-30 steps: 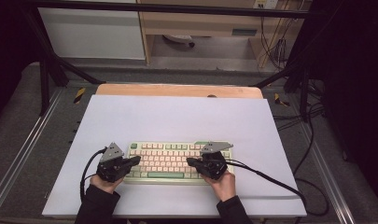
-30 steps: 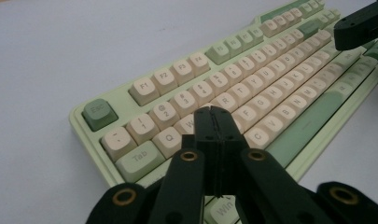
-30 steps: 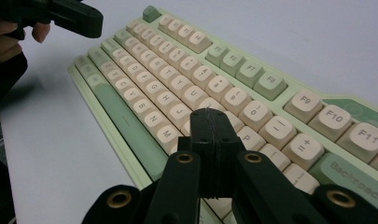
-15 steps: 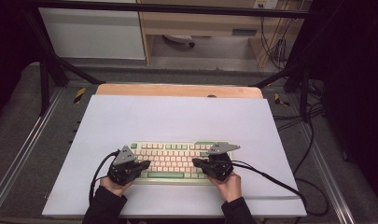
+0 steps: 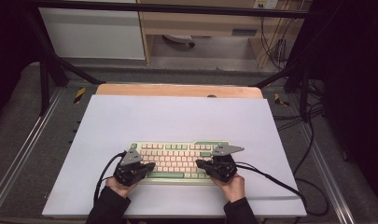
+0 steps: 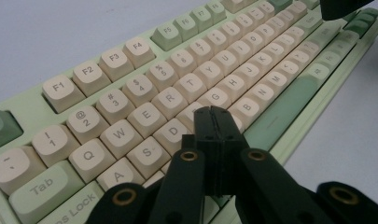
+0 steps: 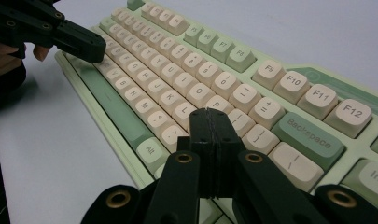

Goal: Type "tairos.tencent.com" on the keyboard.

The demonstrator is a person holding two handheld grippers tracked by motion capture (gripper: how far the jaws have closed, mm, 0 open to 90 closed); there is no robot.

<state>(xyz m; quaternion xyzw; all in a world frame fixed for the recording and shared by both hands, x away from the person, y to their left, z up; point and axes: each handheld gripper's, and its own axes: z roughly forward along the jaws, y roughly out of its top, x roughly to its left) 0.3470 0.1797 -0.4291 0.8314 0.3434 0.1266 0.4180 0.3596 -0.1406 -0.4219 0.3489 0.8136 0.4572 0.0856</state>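
A: Where does the keyboard [image 5: 177, 161] lie?

B: Flat on the white sheet [image 5: 177, 116] that covers the desk [image 5: 177, 89], towards the near edge. Cream keys on a pale green case, with a green space bar.

A: And the two grippers?

B: The left gripper [image 5: 147, 167] sits over the keyboard's left end and the right gripper [image 5: 201, 164] over its right end, each pointing inward along the lower rows. Both have their jaws pressed together with nothing between them; the left gripper view [image 6: 213, 114] and the right gripper view [image 7: 210, 116] show the black jaws meeting in a single seam.

A: Which keys are the tips on?

B: Hard to say. The left tips cover the key just past D, with G showing beside them. The right tips stand over the keys below P. Whether they press down or only hover, I cannot tell, since the jaws hide the contact.

A: Anything cut off?

B: The bottom row near each camera is hidden behind the gripper bodies, and the person's forearms are cut by the bottom edge of the high view.
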